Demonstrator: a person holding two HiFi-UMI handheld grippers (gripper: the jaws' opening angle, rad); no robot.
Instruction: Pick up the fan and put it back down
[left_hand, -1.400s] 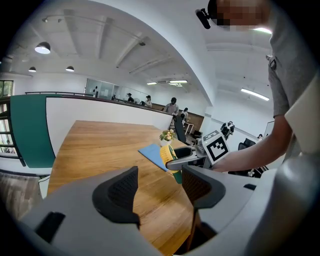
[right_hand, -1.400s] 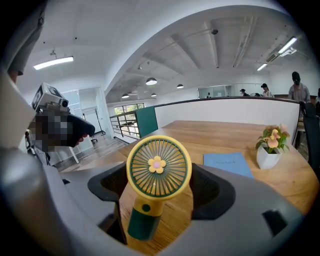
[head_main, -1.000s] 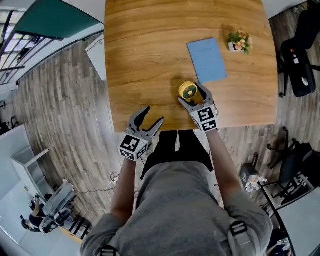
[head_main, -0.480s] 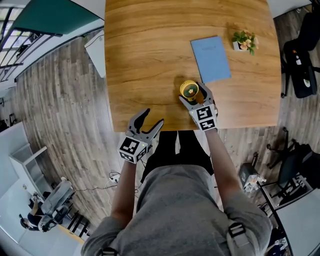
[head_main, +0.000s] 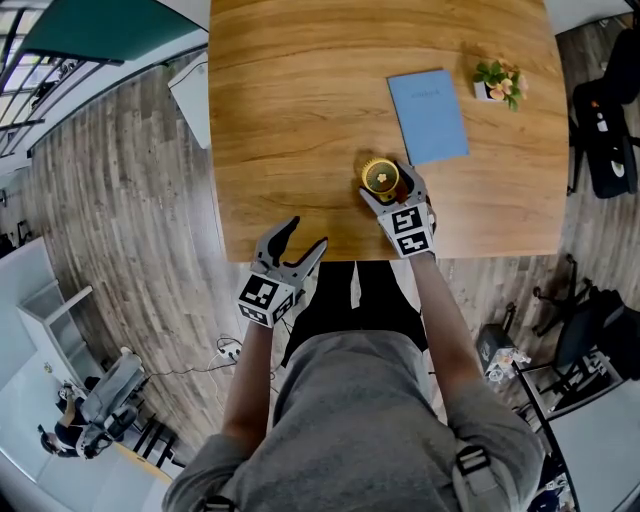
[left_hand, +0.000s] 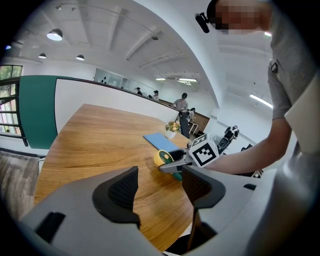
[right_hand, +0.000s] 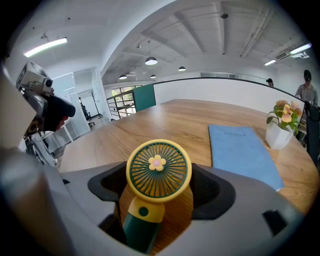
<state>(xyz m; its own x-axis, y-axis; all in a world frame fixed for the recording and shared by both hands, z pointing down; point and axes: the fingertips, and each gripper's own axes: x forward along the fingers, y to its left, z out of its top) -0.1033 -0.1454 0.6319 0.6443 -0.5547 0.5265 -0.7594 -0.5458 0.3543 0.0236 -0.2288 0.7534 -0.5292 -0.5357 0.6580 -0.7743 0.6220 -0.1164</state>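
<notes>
Right gripper (head_main: 390, 190): pushing forward across the last second, its fingers (right_hand: 215, 192) now reaching to either side of the fan (right_hand: 158, 169), where before they were trailing just short of it.

Item 1, fan. Yellow rim, green grille, flower hub, green handle. It is resting on the table (head_main: 290, 120) just near-side of the blue notebook (head_main: 428, 116), at that notebook's near-left corner. Its face is pointing back toward the right gripper.

Item 2, right gripper. Its fingers are standing wide apart and straddling the handle. Bare wood is showing on both sides of the handle, so nothing is being gripped yet.

Item 3, left gripper (left_hand: 159, 187). It is hovering well apart from the notebook, off the table's near edge. Its fingers (left_hand: 122, 189) are spread and holding nothing.

Item 4, potted flowers (head_main: 497, 82), standing just right of the notebook's far end and playing no part.

Handling note, as a judgement: the step in hand is the closing grasp.
- The fingers should be settling low on the handle, not on the round head, which looks liable to slip or twist.
- Centring the handle between both pads before squeezing should be keeping the fan from tipping toward the notebook.
- A straight lift should be following.
</notes>
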